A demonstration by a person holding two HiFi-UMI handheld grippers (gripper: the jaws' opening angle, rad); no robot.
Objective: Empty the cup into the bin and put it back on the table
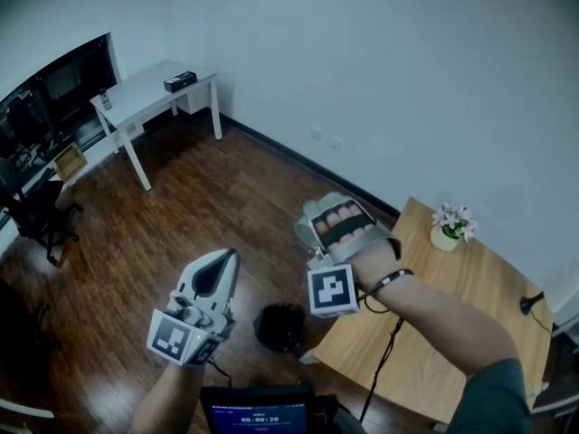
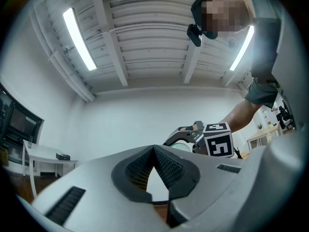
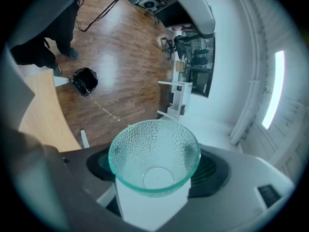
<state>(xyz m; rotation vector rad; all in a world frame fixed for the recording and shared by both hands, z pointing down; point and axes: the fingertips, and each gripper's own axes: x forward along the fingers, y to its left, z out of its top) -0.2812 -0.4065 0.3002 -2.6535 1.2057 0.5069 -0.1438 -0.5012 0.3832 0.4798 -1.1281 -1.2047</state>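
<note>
Nearest, at the bottom edge of the head view, a small screen (image 1: pixel 261 414) glows blue. Just above it the left gripper (image 2: pixel 154 159) is raised and tilted upward; its ribbed pads (image 2: pixel 171 166) meet at the tips and nothing is between them. Beside it, on the right, the right gripper (image 3: pixel 154 173) has its jaws spread wide and pressed on the sides of the cup (image 3: pixel 154 149), a clear, green-tinted glass with a dimpled wall. The cup lies tipped with its mouth towards that gripper's camera, and its round bottom shows bare, so it looks empty, though the glass is clear and a little liquid would be hard to see.

The cup is held in the air over the wood floor (image 1: pixel 181 215), off the near corner of the table (image 1: pixel 470 287). The bin (image 1: pixel 280 326), black and lined with a dark bag, stands on the floor just beside that corner; whether the cup hangs straight above the bin cannot be told.

On the table a small pot of pink flowers (image 1: pixel 450 226) stands near the far edge by the wall, and a black cable (image 1: pixel 534 303) lies at the right side.

Farther off, a white desk (image 1: pixel 154 93) stands against the wall with a black box (image 1: pixel 180 81) on it, and dark monitors (image 1: pixel 54 98) and a chair (image 1: pixel 41 215) fill the left edge
</note>
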